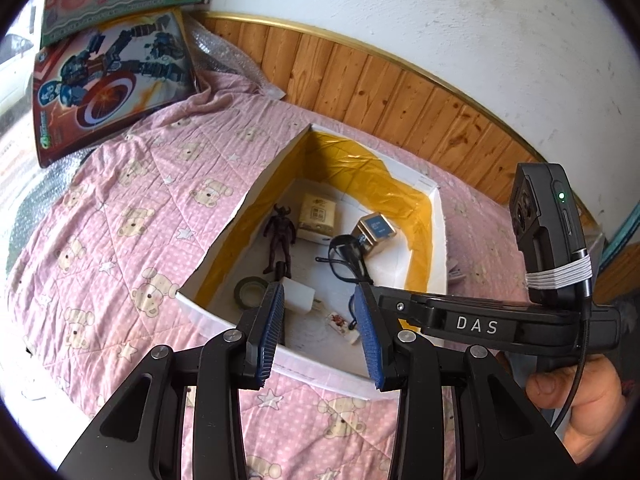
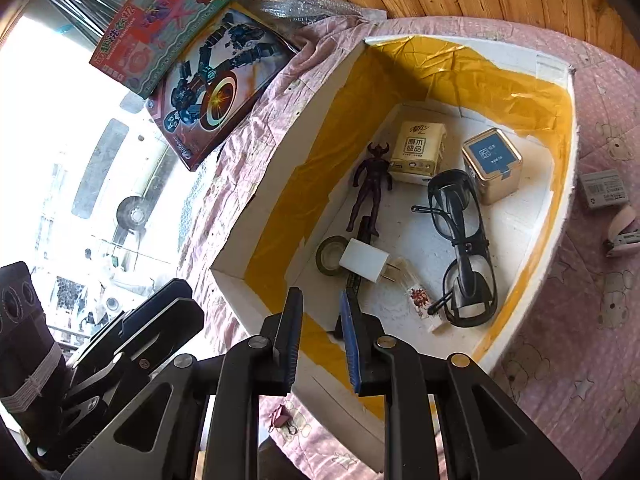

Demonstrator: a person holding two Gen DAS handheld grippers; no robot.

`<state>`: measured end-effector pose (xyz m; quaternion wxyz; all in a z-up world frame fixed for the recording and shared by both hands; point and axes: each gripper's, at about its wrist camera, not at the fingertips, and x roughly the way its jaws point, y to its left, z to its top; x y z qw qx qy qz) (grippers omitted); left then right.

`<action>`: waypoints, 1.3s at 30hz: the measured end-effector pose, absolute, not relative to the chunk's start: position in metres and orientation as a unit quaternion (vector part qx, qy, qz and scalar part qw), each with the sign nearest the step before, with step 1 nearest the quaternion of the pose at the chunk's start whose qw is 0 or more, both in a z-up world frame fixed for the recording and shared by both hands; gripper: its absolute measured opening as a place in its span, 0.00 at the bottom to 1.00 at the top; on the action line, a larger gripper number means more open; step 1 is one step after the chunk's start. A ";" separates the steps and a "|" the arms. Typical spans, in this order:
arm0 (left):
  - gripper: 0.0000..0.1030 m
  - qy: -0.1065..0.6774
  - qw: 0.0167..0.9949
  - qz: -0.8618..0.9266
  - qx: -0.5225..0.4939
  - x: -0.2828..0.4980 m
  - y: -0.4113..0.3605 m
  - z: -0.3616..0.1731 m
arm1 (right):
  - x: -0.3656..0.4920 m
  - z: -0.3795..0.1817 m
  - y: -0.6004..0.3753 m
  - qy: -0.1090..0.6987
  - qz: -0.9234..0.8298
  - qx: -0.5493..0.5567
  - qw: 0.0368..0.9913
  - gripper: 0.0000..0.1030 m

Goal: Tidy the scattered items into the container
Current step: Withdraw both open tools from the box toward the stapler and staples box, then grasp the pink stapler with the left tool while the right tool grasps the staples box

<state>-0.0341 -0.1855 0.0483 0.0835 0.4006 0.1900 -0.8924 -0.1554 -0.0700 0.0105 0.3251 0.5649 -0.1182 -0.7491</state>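
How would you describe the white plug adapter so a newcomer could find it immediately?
Start at the white box with yellow-taped walls on the pink quilt. Near its closest corner, the white plug adapter lies beside a tape roll. Nothing else there is a plain white block with two metal prongs.

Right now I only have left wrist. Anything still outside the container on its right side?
Observer: Yes. A small grey box and a pale stapler-like tool lie on the quilt, just past the right wall of the container.
Operator: Right gripper's fingers are hidden from me. Holding anything?
Observer: No. The right gripper is empty, jaws slightly apart, over the container's near wall.
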 end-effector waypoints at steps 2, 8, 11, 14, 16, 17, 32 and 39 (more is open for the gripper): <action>0.37 0.185 0.082 -0.894 0.399 -0.031 -0.180 0.051 | -0.148 0.016 -0.066 -0.110 -0.757 0.557 0.324 0.21; 0.37 0.170 0.074 -0.900 0.395 -0.022 -0.161 0.058 | -0.129 0.030 -0.052 -0.092 -0.778 0.532 0.322 0.21; 0.37 0.162 0.069 -0.903 0.393 -0.018 -0.151 0.061 | -0.118 0.033 -0.043 -0.095 -0.784 0.523 0.322 0.21; 0.37 0.158 0.063 -0.904 0.393 -0.013 -0.141 0.060 | -0.108 0.034 -0.035 -0.103 -0.787 0.517 0.321 0.21; 0.37 0.156 0.058 -0.905 0.392 -0.009 -0.133 0.060 | -0.100 0.033 -0.028 -0.113 -0.788 0.512 0.322 0.21; 0.37 0.155 0.056 -0.905 0.392 -0.007 -0.130 0.059 | -0.095 0.033 -0.024 -0.119 -0.789 0.508 0.323 0.21; 0.37 0.105 -0.031 -0.904 0.414 -0.022 -0.039 0.044 | -0.057 0.014 0.081 -0.250 -0.804 0.466 0.272 0.25; 0.37 0.099 -0.060 -0.894 0.434 -0.063 0.000 0.030 | -0.070 -0.015 0.144 -0.294 -0.803 0.470 0.217 0.28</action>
